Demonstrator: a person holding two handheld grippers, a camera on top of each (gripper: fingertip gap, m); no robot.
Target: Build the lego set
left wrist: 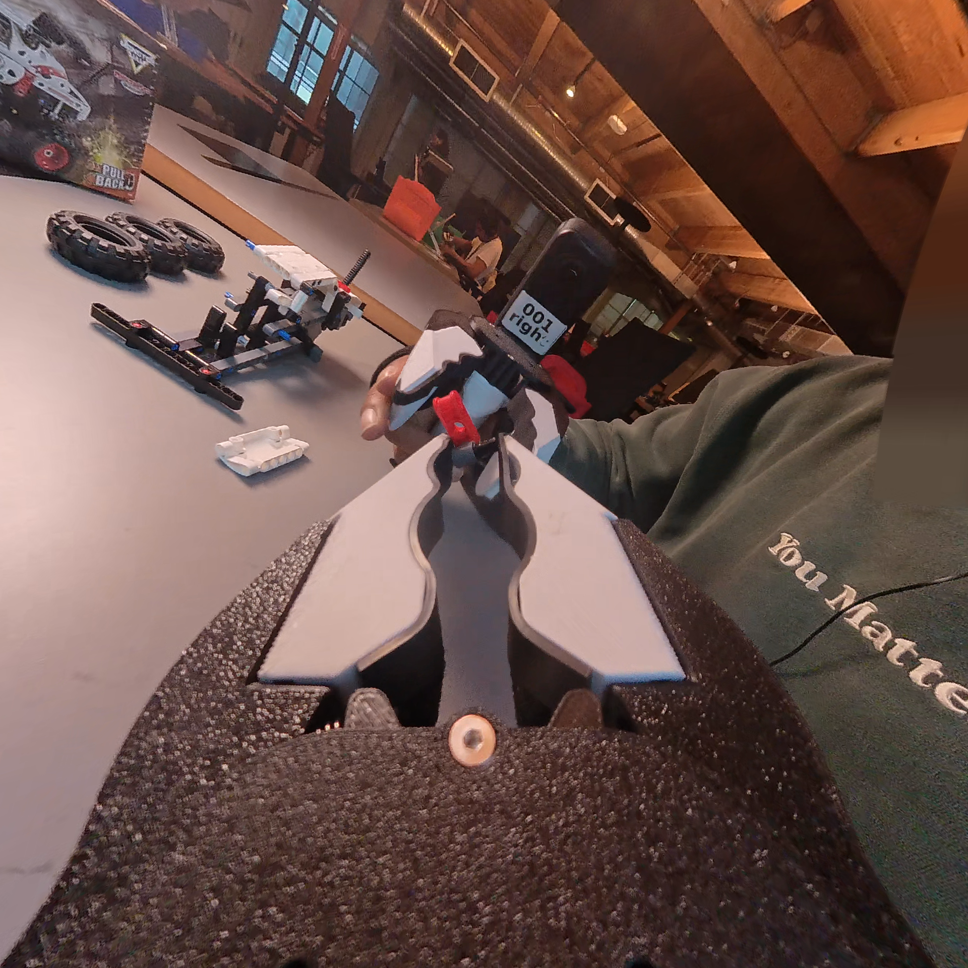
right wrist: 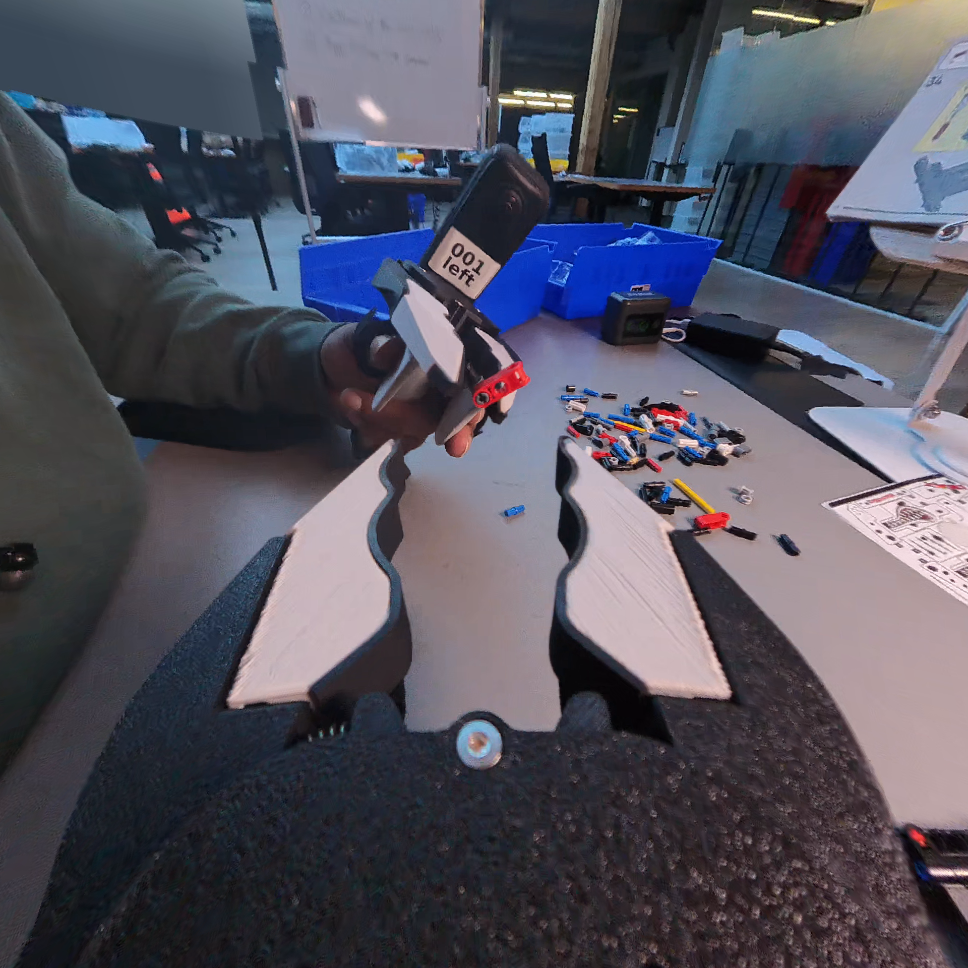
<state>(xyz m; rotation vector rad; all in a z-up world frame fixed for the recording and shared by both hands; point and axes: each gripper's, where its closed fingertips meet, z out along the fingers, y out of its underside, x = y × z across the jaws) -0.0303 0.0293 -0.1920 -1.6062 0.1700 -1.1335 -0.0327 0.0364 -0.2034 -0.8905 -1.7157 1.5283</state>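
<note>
My left gripper (left wrist: 474, 445) is shut on a small red Lego piece (left wrist: 455, 419), held above the grey table (left wrist: 131, 524). It also shows in the right wrist view (right wrist: 492, 398), held by a hand, with the red piece (right wrist: 500, 385) at its tips. My right gripper (right wrist: 477, 448) is open and empty, pointing at the left one. One of its white fingers (left wrist: 435, 361) shows just beyond the red piece. A part-built black and white chassis (left wrist: 225, 325) stands on the table at the far left. A loose white panel piece (left wrist: 262, 449) lies in front of it.
Three black tyres (left wrist: 131, 246) and the set's box (left wrist: 73, 89) are at the far left. A pile of small parts (right wrist: 655, 429), a blue pin (right wrist: 514, 510), a sticker sheet (right wrist: 916, 529), a stand with the booklet (right wrist: 922, 157) and blue bins (right wrist: 576, 272) are to the right. Less than 4 cm separates the two grippers' tips.
</note>
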